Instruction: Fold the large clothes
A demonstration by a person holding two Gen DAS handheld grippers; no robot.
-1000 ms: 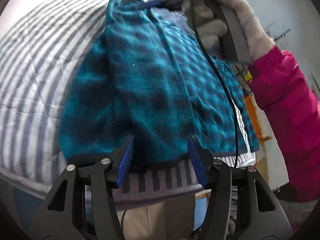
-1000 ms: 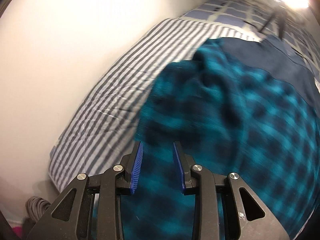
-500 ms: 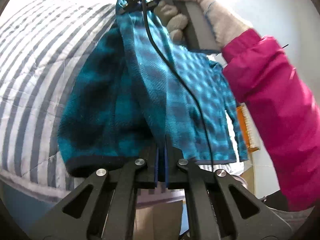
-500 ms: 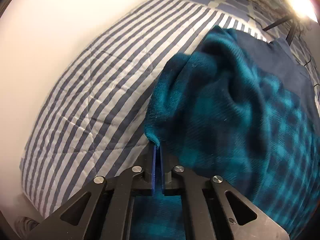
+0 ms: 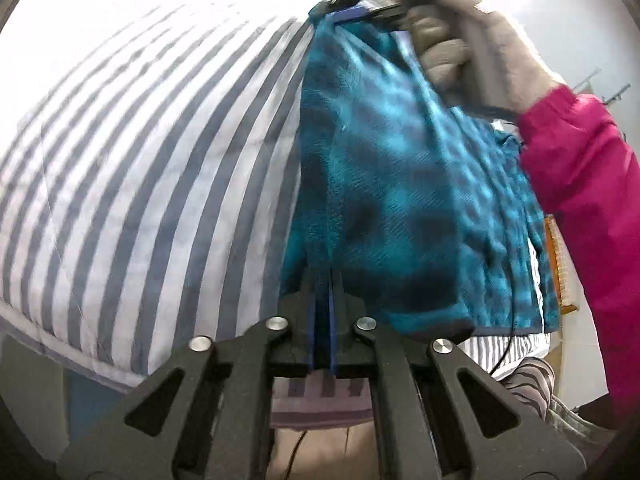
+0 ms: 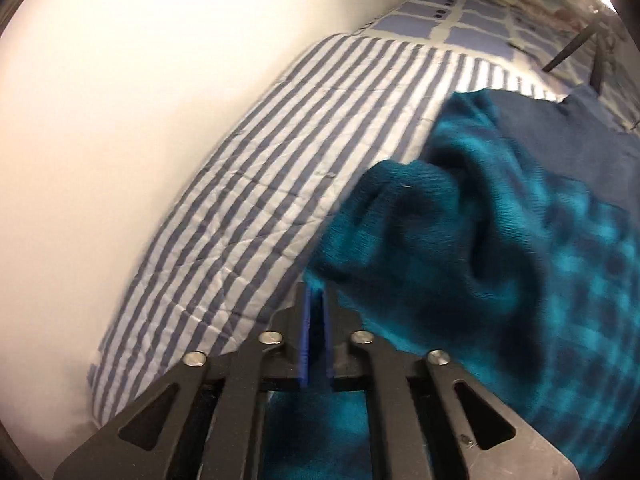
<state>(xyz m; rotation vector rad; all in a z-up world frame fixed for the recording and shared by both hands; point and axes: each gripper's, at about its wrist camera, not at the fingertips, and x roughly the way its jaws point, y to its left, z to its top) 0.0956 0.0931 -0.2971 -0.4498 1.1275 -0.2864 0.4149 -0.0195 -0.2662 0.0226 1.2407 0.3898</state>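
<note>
A teal plaid fleece garment [image 5: 400, 184] hangs stretched between both grippers above the striped bed cover [image 5: 140, 160]. My left gripper [image 5: 323, 288] is shut on its lower edge, with the cloth pinched between the blue pads. At the top of the left wrist view, my right gripper [image 5: 352, 14], held by a gloved hand [image 5: 472, 52], pinches the upper edge. In the right wrist view the right gripper [image 6: 316, 300] has a fold of the garment [image 6: 500, 280] between its pads; its jaws are opening slightly, still gripping the cloth.
The striped cover [image 6: 300, 160] runs along a white wall [image 6: 120, 120]. Checked bedding [image 6: 460, 16] and dark tripod legs [image 6: 572, 48] lie at the far end. A pink sleeve [image 5: 592, 200] fills the right side. An orange object [image 5: 558, 264] stands behind the garment.
Both grippers went from open to shut on the garment's edges. The garment has been lifted and drawn to the right, baring more of the striped cover.
</note>
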